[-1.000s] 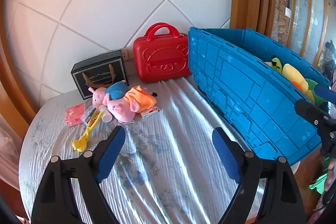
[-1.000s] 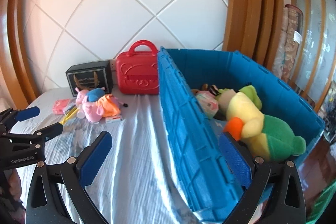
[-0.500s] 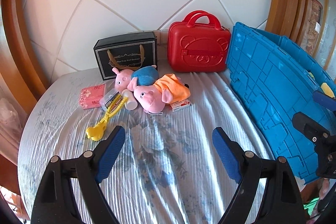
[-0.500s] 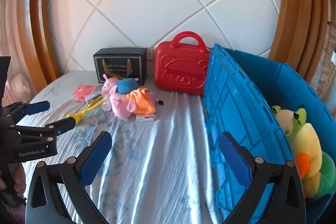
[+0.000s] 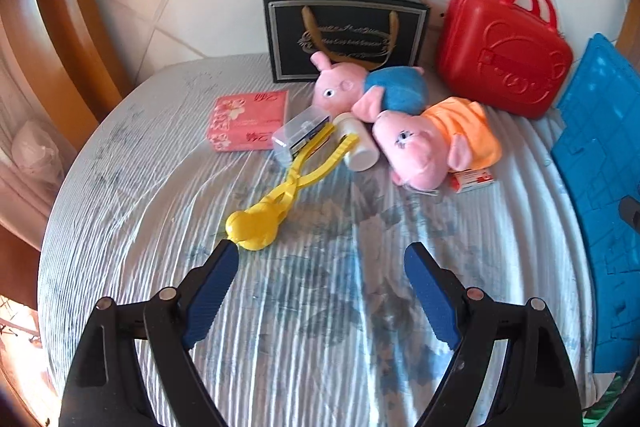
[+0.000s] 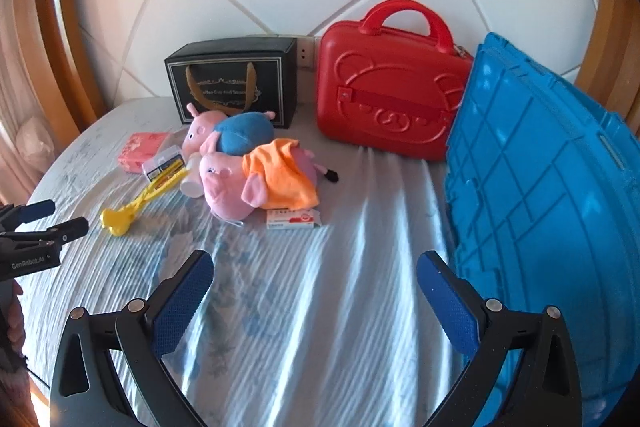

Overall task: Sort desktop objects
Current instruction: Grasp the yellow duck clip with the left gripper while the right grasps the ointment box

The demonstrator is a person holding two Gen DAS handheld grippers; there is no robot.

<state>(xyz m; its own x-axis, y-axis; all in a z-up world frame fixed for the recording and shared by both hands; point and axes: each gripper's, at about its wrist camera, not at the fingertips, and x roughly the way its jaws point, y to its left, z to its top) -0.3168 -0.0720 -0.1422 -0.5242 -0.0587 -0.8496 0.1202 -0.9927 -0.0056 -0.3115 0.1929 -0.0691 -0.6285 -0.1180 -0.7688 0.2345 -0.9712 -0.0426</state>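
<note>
My left gripper and right gripper both gape wide, empty, ready to pick. The yellow tongs lie just ahead of my left one's left finger, probably not touching; the pig plush sits farther ahead, the blue crate beside my right.

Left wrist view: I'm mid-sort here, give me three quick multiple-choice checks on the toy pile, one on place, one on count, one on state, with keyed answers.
1. Where does the black gift box stand?
A. behind the plush pigs, against the wall
B. inside the blue crate
C. on top of the red case

2. How many plush pigs lie on the cloth?
A. one
B. two
C. four

3. How is the left gripper?
A. shut on the yellow tongs
B. shut on a plush pig
C. open, holding nothing

Answers:
1 A: it stands at the wall left of the red case.
2 B: the blue-shirted pig and the orange-shirted pig.
3 C: its jaws stand apart over bare cloth, near the yellow tongs.
</note>
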